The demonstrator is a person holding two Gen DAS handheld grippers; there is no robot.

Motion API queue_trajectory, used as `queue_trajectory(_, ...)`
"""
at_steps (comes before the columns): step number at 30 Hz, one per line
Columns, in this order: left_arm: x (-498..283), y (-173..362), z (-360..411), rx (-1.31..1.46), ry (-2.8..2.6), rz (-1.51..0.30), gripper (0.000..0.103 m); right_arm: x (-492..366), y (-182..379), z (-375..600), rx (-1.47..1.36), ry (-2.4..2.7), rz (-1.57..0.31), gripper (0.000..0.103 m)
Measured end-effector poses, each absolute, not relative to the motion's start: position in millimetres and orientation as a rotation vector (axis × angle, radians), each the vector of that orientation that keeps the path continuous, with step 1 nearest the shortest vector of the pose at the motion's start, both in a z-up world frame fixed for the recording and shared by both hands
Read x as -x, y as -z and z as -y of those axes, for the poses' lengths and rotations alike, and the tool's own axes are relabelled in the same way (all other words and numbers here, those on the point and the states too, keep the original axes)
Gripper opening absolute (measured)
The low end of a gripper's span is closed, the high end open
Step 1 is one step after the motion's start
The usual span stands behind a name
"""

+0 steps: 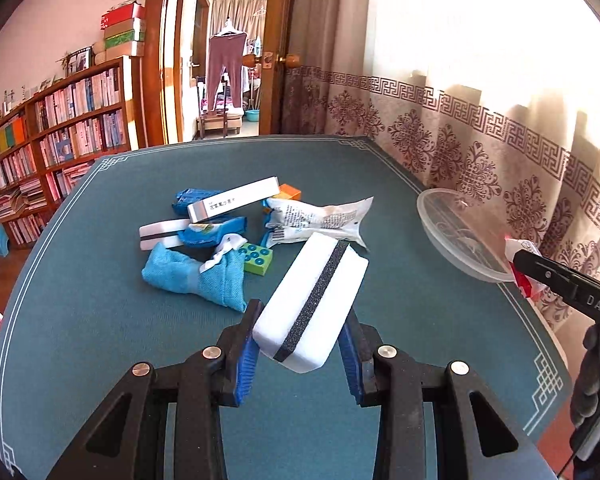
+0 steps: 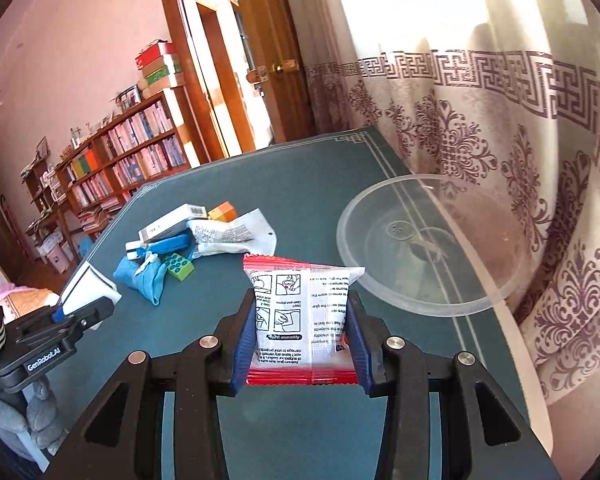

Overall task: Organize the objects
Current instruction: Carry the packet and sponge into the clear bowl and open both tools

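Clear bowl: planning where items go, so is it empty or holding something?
Empty: the clear bowl shows only its bare bottom and the table through it.

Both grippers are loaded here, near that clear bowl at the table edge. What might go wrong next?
1. The clear plastic bowl overhangs the green table edge by the curtain; a nudge may tip it off.
2. The left gripper holds the white sponge only at its near end, so it might pivot or slip.
3. The right gripper squeezes a soft red-edged packet, which may buckle or snag on release.
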State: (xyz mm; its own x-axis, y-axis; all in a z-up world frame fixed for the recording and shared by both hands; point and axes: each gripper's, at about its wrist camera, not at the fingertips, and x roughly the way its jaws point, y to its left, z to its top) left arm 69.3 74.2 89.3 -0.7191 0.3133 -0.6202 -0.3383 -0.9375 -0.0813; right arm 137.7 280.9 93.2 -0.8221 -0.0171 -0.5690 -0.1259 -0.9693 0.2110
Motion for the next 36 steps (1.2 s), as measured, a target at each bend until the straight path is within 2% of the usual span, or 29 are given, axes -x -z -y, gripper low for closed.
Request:
queue_trajectory(8,-53,-100,-111,0.916,-2.530,-0.109,0.038,-128,-93,-325,0.866,-2.815,-0.406,0.043)
queue_trajectory(15,-13,-102,-170,0.924,-2.417,-0.162,0.038,-101,-87,-356,0.841,-2.720,-0.350,0.043)
queue_trajectory(29,74,-79,-300,1.001,-2.044,-0.220,0.039,-49,-57,-389,0.988,-2.500,-0.242,0.044)
queue_trajectory(31,82,-72,-311,1.027,-1.994,-0.230,0.045,-44,-55,-390,1.015,-2.470,-0.241,0.047)
queue_trajectory(32,85,-69,-315,1.043,-1.975,-0.237,0.055,-42,-55,-390,1.022,-2.456,-0.234,0.050)
queue_trajectory(33,88,-67,-318,1.054,-1.956,-0.232,0.071,-41,-55,-390,1.025,-2.441,-0.223,0.051)
queue_trajectory(35,94,-65,-318,1.070,-1.962,-0.209,0.084,-40,-57,-387,1.026,-2.405,-0.186,0.051)
queue_trajectory(36,97,-64,-316,1.094,-1.973,-0.198,0.084,-40,-58,-384,1.026,-2.389,-0.161,0.051)
